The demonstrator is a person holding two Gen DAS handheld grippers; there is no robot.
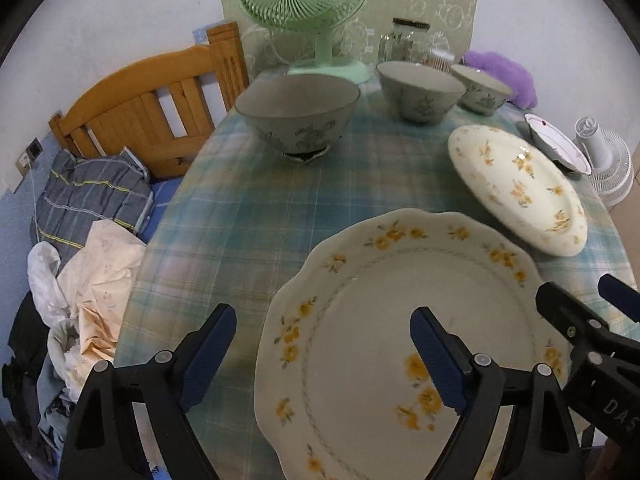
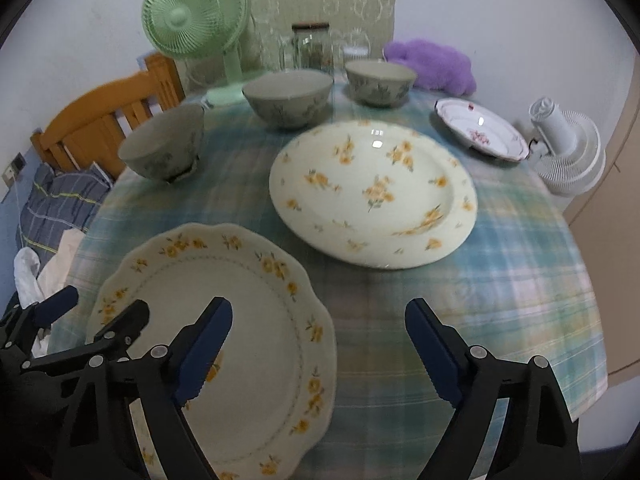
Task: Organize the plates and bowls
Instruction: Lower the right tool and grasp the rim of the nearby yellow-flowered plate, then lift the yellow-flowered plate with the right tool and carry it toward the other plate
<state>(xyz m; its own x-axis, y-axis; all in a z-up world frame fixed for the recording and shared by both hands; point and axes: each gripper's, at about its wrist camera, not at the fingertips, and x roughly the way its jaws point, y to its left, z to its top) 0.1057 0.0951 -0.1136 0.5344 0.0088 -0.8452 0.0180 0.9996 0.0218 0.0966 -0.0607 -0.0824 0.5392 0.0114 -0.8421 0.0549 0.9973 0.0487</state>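
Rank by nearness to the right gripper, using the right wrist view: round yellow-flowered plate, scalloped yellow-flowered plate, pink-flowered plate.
From the right gripper:
1. Scalloped yellow-flowered plate, partly under its left finger.
2. Round yellow-flowered plate, centre of the table.
3. Pink-flowered plate, far right edge.

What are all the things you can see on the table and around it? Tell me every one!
bowls: three, grey-green, far side of table
yellow-flower plates: two, cream, middle and near edge
pink-flower plate: one, white, far right
tablecloth: one, blue-green plaid, over table
green fan: one, far left on table
glass jars: clear, back
purple plush thing: one, back right
white fan: one, beside table, right
wooden bed frame: one, orange-brown, left
bedding and clothes: heap, left
left gripper: open, over near plate
right gripper: open, over near plate's right edge
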